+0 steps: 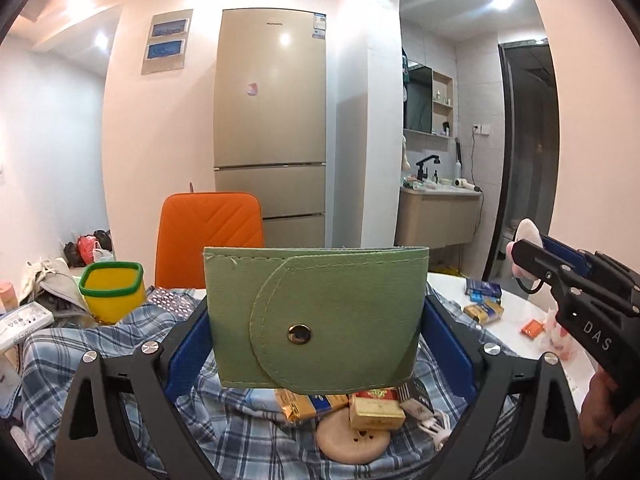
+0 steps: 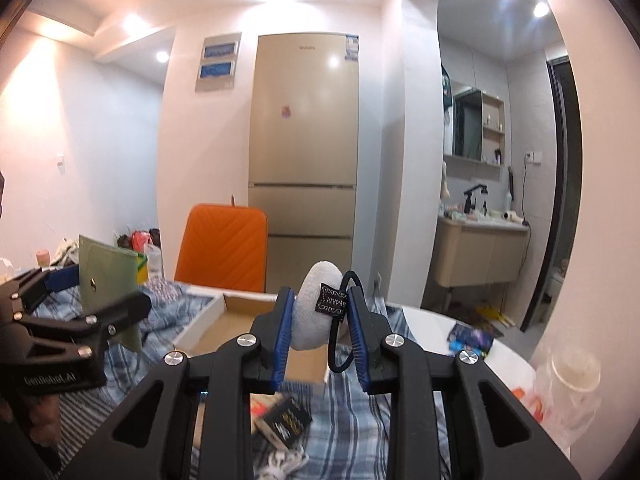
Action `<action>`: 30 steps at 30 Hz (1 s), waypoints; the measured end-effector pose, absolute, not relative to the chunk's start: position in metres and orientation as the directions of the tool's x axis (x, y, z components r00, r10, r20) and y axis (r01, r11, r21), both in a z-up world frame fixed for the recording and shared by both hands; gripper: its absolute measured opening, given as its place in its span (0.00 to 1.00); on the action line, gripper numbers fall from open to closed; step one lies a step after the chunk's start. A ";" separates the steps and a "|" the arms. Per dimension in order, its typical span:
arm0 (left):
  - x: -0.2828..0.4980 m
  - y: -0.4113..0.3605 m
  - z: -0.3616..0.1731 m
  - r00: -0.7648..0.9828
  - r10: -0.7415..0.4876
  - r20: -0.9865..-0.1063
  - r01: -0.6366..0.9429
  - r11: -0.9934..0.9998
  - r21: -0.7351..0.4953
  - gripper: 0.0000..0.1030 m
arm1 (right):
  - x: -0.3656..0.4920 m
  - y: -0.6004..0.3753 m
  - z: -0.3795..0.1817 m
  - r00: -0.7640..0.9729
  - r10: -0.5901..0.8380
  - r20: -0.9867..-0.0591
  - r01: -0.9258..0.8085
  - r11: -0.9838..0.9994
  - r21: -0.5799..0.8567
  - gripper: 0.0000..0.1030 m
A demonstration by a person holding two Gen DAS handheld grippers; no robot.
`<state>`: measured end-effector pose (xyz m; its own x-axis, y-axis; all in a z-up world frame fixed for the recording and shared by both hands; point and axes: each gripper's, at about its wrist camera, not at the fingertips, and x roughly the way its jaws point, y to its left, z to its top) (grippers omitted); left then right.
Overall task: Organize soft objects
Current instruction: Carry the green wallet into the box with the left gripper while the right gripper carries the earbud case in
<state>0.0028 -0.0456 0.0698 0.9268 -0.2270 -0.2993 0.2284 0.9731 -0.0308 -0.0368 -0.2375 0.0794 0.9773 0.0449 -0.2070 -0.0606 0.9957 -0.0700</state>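
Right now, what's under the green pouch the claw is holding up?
Below the pouch lie snack packets, a round wooden disc and a plaid cloth. The pouch covers whatever sits straight behind it.

green pouch (image 1: 316,320), white plush pad (image 2: 316,312) with black loop, orange chair (image 1: 210,236), blue-and-white plaid cloth (image 1: 248,432), yellow bin (image 1: 114,294) rimmed green.

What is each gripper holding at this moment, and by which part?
The left gripper clamps a green snap pouch by its two side edges. The right gripper pinches a white plush hair tie across its padded body, with the black elastic loop hanging free.
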 end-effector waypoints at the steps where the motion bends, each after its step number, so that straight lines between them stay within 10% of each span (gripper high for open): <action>1: 0.004 -0.045 0.071 0.929 -0.227 -0.294 0.227 0.973 -0.033 0.93 | -0.035 -0.235 0.082 0.979 0.049 -0.200 -0.064 0.996 -0.068 0.28; 30: 0.083 -0.043 0.121 0.979 -0.113 -0.171 0.113 0.994 -0.005 0.93 | 0.058 -0.218 0.133 0.989 0.047 -0.140 -0.052 0.998 -0.032 0.28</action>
<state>0.0833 -0.0430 0.1206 0.9788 -0.1125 -0.1714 0.1134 0.9935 -0.0048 0.0583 -0.2175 0.1330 0.9890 0.0474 -0.1404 -0.0524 0.9981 -0.0323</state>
